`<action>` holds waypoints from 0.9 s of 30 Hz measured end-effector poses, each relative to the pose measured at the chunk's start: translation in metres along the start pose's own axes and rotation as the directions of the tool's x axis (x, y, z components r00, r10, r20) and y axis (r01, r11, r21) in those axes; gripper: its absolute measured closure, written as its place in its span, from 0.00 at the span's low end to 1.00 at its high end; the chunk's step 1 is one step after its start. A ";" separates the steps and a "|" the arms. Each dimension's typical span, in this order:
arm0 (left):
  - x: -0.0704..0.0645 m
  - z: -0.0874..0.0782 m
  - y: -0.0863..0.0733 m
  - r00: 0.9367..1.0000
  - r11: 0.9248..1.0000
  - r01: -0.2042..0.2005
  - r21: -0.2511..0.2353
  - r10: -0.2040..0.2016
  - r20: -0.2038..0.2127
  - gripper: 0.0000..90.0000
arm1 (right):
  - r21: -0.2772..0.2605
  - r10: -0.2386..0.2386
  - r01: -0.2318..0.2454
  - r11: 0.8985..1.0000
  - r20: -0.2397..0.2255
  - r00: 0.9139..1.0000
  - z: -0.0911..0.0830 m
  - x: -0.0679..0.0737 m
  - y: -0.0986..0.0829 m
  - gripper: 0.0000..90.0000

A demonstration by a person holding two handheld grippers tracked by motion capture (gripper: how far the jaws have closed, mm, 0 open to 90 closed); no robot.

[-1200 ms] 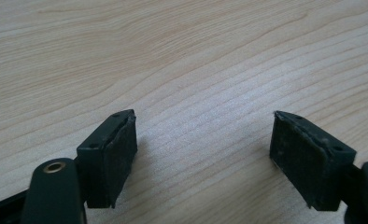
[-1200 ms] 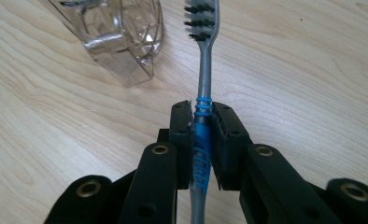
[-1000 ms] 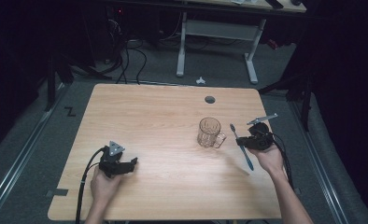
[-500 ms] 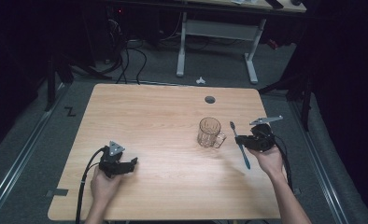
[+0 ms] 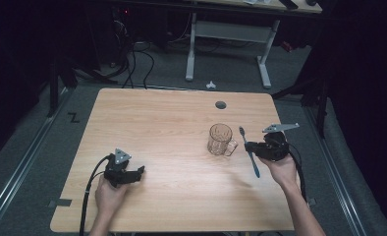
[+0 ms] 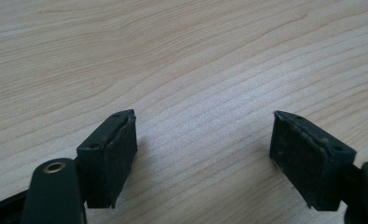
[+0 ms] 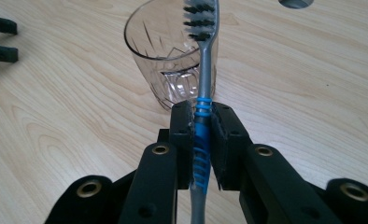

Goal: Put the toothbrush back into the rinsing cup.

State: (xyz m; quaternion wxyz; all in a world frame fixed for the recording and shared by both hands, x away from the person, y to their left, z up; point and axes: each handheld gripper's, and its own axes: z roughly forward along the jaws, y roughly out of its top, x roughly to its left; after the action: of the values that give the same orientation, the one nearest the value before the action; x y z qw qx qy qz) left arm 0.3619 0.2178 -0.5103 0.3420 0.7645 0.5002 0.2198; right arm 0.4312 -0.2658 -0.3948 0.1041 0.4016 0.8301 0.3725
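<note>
1. The table (image 5: 147,118), a pale wooden surface, carries little: a clear glass mug (image 5: 220,139) right of centre toward the right edge, and a round grey cable hole (image 5: 221,104) near the far edge behind it

2. The right gripper (image 5: 251,147) has shifted a little since a second ago: it has drawn closer to the mug and the toothbrush (image 5: 249,152) it carries now sits steeper, its bristle end nearer the mug's rim. In the right gripper view its jaws are clenched on the blue ribbed grip of the toothbrush (image 7: 201,126), with the bristles up in front of the mug (image 7: 173,56)

3. This suggests the brush is being lined up to go into the mug; the lift looks done and the drop-in is the part not yet done, since the brush is just beside the glass rather than over its mouth

4. The left gripper (image 5: 141,171) rests low near the near-left corner, well apart from the mug, much where it was before. In its own view the left gripper (image 6: 203,149) has its jaws spread wide with bare wood between them, grasping nothing

5. Nothing lies between brush and mug. The mug's handle, on its right side toward the brush, and the narrow rim are what the bristle end could catch
</note>
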 end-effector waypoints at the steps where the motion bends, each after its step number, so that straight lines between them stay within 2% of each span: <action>1: 0.000 0.000 0.000 1.000 1.000 0.000 0.000 0.000 0.000 0.26 | -0.006 -0.001 0.001 1.000 -0.004 1.000 -0.001 0.001 0.000 0.89; 11: 0.000 0.000 0.000 1.000 1.000 0.000 0.000 0.000 0.000 0.26 | -0.051 -0.005 0.003 0.999 -0.032 0.999 -0.006 0.004 0.005 0.89; 20: 0.000 0.000 0.000 1.000 1.000 0.000 0.000 0.000 0.000 0.26 | -0.104 -0.035 0.028 0.994 -0.058 0.998 -0.009 0.013 0.016 0.89; 27: 0.000 0.000 0.000 1.000 1.000 0.001 -0.001 -0.001 -0.001 0.26 | -0.118 -0.045 0.038 0.992 -0.061 0.997 -0.010 0.016 0.023 0.89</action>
State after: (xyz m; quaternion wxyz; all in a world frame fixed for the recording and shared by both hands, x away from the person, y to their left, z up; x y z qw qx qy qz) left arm 0.3618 0.2177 -0.5104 0.3422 0.7641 0.5006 0.2201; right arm 0.4292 -0.2500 -0.3696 0.1087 0.3654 0.8180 0.4306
